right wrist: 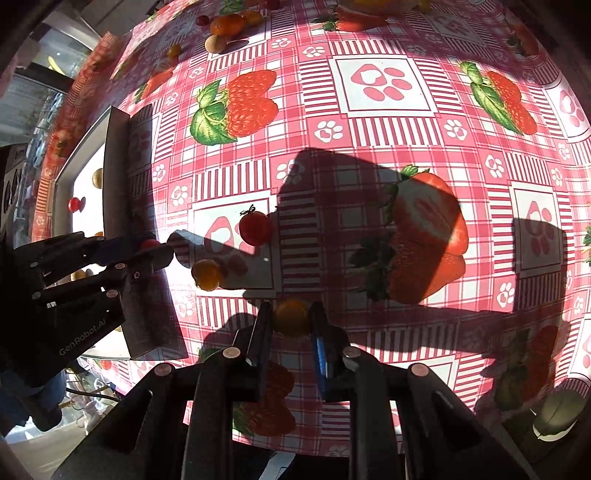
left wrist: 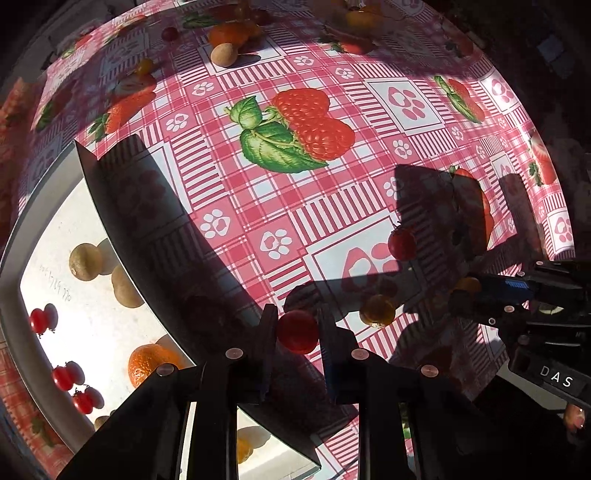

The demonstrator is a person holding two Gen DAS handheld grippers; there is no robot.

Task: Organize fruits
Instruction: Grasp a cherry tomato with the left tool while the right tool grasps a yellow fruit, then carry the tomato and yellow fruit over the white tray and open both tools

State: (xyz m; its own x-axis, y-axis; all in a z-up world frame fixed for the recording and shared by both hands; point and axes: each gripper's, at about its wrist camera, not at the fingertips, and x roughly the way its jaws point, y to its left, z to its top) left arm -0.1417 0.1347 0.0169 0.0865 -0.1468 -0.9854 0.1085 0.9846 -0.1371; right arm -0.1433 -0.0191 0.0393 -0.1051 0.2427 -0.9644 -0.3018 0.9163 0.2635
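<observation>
**Both grippers hold small tomatoes beside a white tray**

The landmark is a white tray point(left wrist: 11, 280) with grey rims, lying on a table under a pink checked cloth point(left wrist: 332, 66) printed with strawberries and paw marks.

Inside the tray lie several red cherry tomatoes point(left wrist: 62, 376), an orange mandarin point(left wrist: 147, 363) and pale brown round fruits point(left wrist: 85, 261).

Just off the tray's long rim, the left gripper point(left wrist: 297, 332) has its fingers clamped narrowly on a red cherry tomato point(left wrist: 298, 331). Farther from the tray, the right gripper point(right wrist: 291, 317) pinches a yellow tomato point(right wrist: 291, 316) the same way.

On the cloth between them lie a loose red tomato point(right wrist: 255, 229) and a yellow one point(right wrist: 207, 274). Past the tray's far end, near the table edge, sit an orange fruit point(left wrist: 225, 35) and a tan one point(left wrist: 223, 54).

The middle of the cloth, away from the tray, is open.
</observation>
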